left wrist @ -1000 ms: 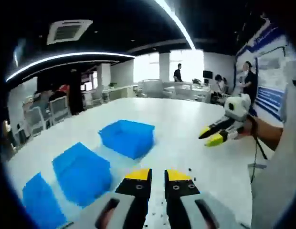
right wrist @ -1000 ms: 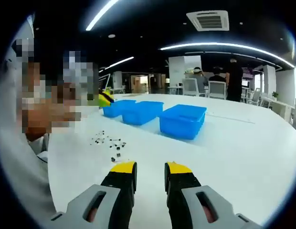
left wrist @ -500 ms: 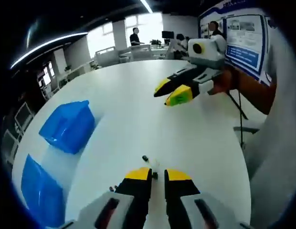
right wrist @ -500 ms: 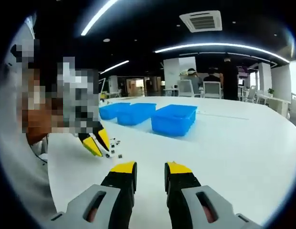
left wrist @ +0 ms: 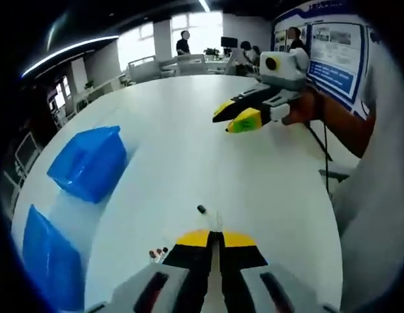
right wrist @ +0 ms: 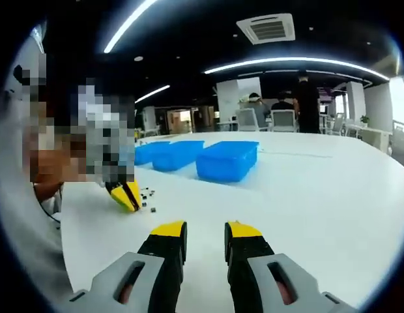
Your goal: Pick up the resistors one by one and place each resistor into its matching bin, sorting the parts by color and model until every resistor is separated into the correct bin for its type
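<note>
- Left gripper view: the left claw (left wrist: 216,236) is clenched, tips down at the white tabletop (left wrist: 189,156) among loose resistors (left wrist: 157,253). Whether it pinches one I cannot tell. This looks like the pick-up step; next would be a lift toward the blue bins (left wrist: 88,163).
- The right claw (left wrist: 238,116) hangs above the tabletop, well apart, jaws parted.
- Right gripper view: the right claw (right wrist: 205,228) is released, level over bare tabletop (right wrist: 287,195). The left claw (right wrist: 126,194) dips at the resistors (right wrist: 147,193), short of the bins (right wrist: 227,160).

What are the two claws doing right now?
Left claw: shut at the white table; whether it holds a small dark resistor cannot be told.
Right claw: open, empty.
</note>
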Available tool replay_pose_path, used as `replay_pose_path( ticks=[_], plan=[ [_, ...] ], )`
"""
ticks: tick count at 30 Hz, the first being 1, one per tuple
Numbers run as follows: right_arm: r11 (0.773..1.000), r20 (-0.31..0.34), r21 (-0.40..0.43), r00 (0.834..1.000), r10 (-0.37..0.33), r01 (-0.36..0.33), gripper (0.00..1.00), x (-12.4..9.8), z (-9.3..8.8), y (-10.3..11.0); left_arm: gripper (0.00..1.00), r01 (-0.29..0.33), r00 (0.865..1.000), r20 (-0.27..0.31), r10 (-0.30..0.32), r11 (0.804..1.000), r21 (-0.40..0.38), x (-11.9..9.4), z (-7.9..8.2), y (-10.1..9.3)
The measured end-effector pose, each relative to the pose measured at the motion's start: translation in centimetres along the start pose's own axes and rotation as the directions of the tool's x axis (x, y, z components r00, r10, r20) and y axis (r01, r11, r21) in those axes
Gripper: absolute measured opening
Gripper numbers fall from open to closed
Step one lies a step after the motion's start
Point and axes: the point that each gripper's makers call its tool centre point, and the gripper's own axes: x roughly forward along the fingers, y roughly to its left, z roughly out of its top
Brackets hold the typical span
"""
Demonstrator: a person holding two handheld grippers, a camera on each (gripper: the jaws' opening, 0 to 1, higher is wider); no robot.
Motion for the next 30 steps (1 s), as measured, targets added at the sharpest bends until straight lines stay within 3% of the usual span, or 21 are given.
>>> replay_pose_path(
  ticks=[7, 9, 11, 13, 18, 22, 23, 25, 26, 28, 30],
  plan=[
    [1.0, 0.001, -0.002, 1.0, -0.001, 0.001, 0.25, -0.1, 0.1, -0.1, 0.07, 0.086, 0.995, 0.059, -0.081, 0.993, -0.083, -1.7, -0.5, 0.0],
    [1.0, 0.0, -0.004, 1.0, 0.0, 0.0, 0.25, 0.0, 0.2, 0.0, 0.07, 0.108, 0.989, 0.118, -0.094, 0.987, -0.118, -2.4, -0.3, 0.1],
    [1.0, -0.003, -0.01, 1.0, 0.0, 0.0, 0.25, 0.0, 0.2, 0.0, 0.07, 0.105, 0.975, 0.209, -0.072, 0.982, -0.156, -3.6, 0.1, 0.9],
    [1.0, -0.004, -0.016, 1.0, 0.002, -0.003, 0.25, 0.1, 0.3, 0.2, 0.07, 0.1, 0.965, 0.256, -0.051, 0.978, -0.184, -4.6, 0.2, 1.7],
    [0.999, -0.015, -0.031, 1.0, 0.011, -0.011, 0.25, 0.6, 0.7, 0.7, 0.07, 0.043, 0.915, 0.402, 0.042, 0.979, -0.202, -7.9, 0.4, 3.6],
    [0.999, -0.022, -0.045, 1.0, 0.021, -0.022, 0.25, 1.2, 1.0, 1.4, 0.07, -0.044, 0.851, 0.498, 0.165, 0.968, -0.246, -10.5, 0.3, 5.8],
    [0.999, -0.023, -0.048, 0.999, 0.024, -0.025, 0.25, 1.3, 1.2, 1.6, 0.07, -0.071, 0.825, 0.525, 0.209, 0.96, -0.27, -11.4, 0.2, 6.6],
    [0.998, -0.021, -0.055, 0.999, 0.033, -0.035, 0.25, 1.7, 1.6, 2.1, 0.07, -0.091, 0.801, 0.537, 0.262, 0.942, -0.324, -12.2, -0.4, 7.7],
    [0.997, -0.02, -0.058, 0.999, 0.039, -0.04, 0.25, 1.8, 1.7, 2.3, 0.07, -0.137, 0.779, 0.542, 0.315, 0.929, -0.344, -12.8, -0.7, 8.8],
    [0.997, -0.02, -0.064, 0.999, 0.048, -0.049, 0.25, 2.0, 1.8, 2.7, 0.07, -0.213, 0.71, 0.567, 0.417, 0.895, -0.392, -14.5, -1.3, 10.9],
    [0.996, -0.024, -0.067, 0.998, 0.056, -0.057, 0.25, 2.3, 1.8, 3.0, 0.07, -0.244, 0.641, 0.58, 0.503, 0.849, -0.468, -16.1, -2.1, 12.7]
  ],
)
